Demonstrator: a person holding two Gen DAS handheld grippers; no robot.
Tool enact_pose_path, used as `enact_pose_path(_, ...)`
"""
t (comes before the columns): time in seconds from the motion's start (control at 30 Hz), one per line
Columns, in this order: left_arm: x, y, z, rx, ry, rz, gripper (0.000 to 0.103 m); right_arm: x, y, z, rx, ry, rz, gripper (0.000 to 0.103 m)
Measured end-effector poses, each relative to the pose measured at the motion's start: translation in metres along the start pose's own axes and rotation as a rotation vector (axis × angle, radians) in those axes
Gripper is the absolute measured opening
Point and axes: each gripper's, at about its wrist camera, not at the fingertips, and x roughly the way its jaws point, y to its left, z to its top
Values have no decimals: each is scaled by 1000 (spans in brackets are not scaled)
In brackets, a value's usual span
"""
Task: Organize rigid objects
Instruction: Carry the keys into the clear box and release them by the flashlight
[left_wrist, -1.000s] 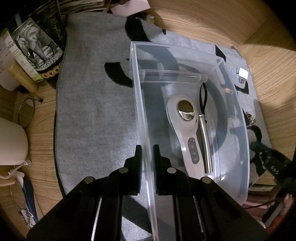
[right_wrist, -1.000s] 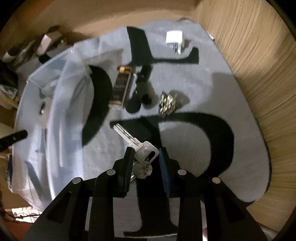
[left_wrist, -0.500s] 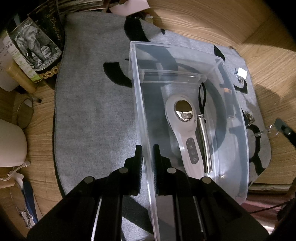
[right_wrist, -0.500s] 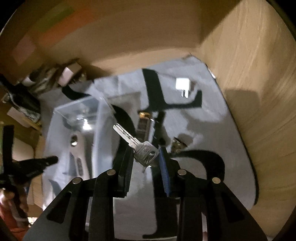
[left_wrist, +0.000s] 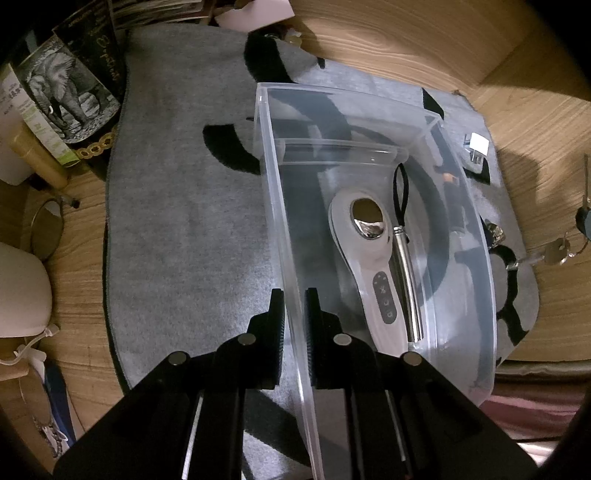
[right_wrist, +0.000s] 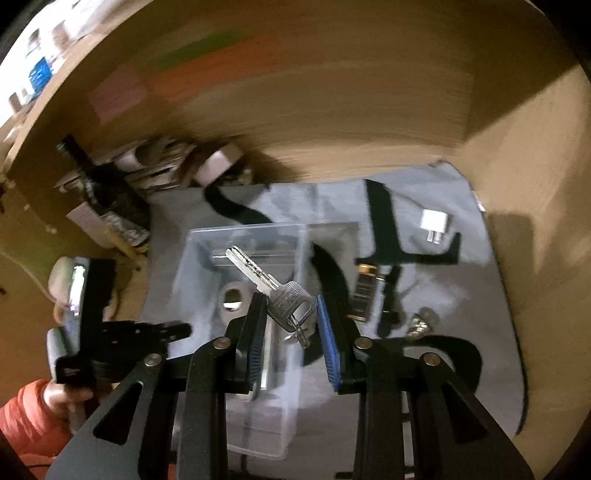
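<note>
A clear plastic bin (left_wrist: 347, 92) stands on the grey mat (left_wrist: 184, 221). My left gripper (left_wrist: 294, 295) is shut on the bin's left wall near its front end. Inside lie a white handheld device (left_wrist: 364, 254) with a shiny metal head and a silver pen (left_wrist: 408, 288) with a black loop. My right gripper (right_wrist: 290, 306) is shut on a bunch of keys (right_wrist: 284, 299), held in the air above the bin (right_wrist: 207, 240). One long key sticks out forward and left. From the left wrist view the keys (left_wrist: 554, 254) hang beyond the bin's right side.
On the mat right of the bin lie a white plug (right_wrist: 436, 225), a gold and black lighter (right_wrist: 364, 295), a black stick (right_wrist: 389, 302) and a crumpled metallic piece (right_wrist: 421, 321). Boxes and bottles (left_wrist: 62, 99) crowd the back left. A wooden wall (right_wrist: 332, 92) rises behind.
My right gripper lifted the keys off the mat and carried them up and left, towards the bin. The left gripper and the bin stayed put.
</note>
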Motion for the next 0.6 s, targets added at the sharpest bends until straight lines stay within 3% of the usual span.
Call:
enact_pose_path(0.33,-1,0,-1,14,-1,-7,10,23,37,-8,-67,77,74,26)
enact_pose_path(0.6,-1,0,-1,26,0,-10,10,63,42,-25,-78,192,41,26)
